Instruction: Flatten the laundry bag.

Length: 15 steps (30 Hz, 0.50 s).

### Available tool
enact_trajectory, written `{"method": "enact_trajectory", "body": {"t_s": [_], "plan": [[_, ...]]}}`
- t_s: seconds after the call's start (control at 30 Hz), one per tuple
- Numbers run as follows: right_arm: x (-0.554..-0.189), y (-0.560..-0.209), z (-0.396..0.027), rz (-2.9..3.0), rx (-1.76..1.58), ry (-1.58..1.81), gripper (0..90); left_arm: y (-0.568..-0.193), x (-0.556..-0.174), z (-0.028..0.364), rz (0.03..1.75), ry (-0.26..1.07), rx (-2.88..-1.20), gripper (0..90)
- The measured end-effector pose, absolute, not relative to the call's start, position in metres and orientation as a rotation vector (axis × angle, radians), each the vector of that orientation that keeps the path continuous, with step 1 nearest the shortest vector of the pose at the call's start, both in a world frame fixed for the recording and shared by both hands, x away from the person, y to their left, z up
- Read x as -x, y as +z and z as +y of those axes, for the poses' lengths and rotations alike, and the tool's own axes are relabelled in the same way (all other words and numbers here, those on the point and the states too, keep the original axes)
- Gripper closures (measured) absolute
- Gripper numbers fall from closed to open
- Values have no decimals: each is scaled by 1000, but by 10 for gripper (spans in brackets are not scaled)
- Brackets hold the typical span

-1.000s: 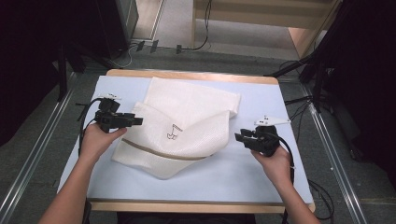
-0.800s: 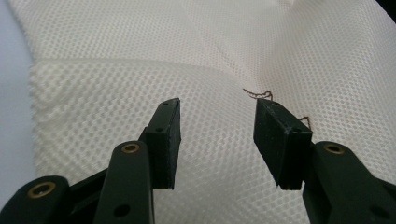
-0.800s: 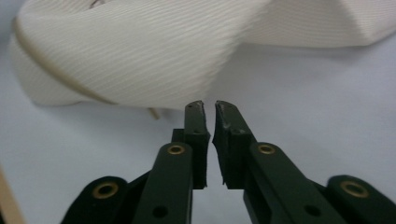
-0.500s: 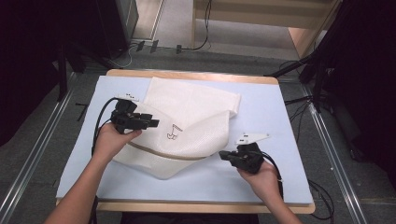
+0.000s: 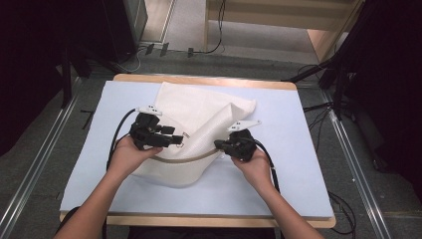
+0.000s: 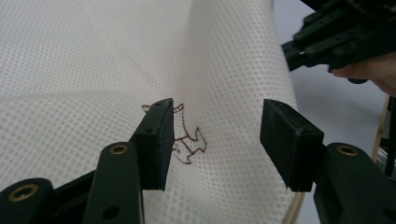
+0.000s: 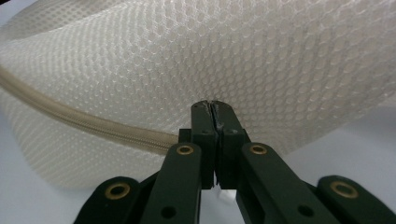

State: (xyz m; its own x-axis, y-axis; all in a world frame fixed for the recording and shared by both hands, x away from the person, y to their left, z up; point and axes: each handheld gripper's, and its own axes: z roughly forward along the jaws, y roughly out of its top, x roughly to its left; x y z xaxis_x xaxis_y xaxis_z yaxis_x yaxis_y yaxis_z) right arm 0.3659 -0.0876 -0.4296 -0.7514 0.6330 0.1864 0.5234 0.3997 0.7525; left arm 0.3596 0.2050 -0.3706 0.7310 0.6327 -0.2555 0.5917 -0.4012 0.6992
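Observation:
A white mesh bag (image 5: pixel 199 112) with a beige zipper (image 5: pixel 184 159) lies bunched on the pale blue table cover (image 5: pixel 298 149). My left gripper (image 5: pixel 179 141) hovers over the bag's left half; its jaws have just been opening and stand wide, with mesh and a brown stitched logo (image 6: pixel 187 140) behind them but nothing pressed. In the left gripper view the left gripper (image 6: pixel 217 106) faces the right gripper (image 6: pixel 299 46). My right gripper (image 5: pixel 219 145) is shut at the bag's right edge, seemingly pinching the mesh. In the right gripper view its tips (image 7: pixel 215 105) meet the mesh bag (image 7: pixel 280 56) above the zipper (image 7: pixel 93 123).
The table's wooden rim (image 5: pixel 199 220) runs along the near side. Bare cover lies to the right of the bag and in front of it. Cables (image 5: pixel 219 45) trail on the floor behind the table, and dark stands (image 5: pixel 343 74) rise at the right.
Both hands have moved inward toward the bag's middle. The right gripper went from open to shut at the bag's right edge, and that edge has bunched up and shifted left.

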Motion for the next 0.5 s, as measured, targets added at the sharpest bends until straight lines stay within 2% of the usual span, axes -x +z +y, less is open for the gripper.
{"method": "enact_trajectory", "body": {"t_s": [0.5], "plan": [[-391,-454,-49,2577,-1041,1216,886,-388,-369,193,952,1,-2115,394]]}}
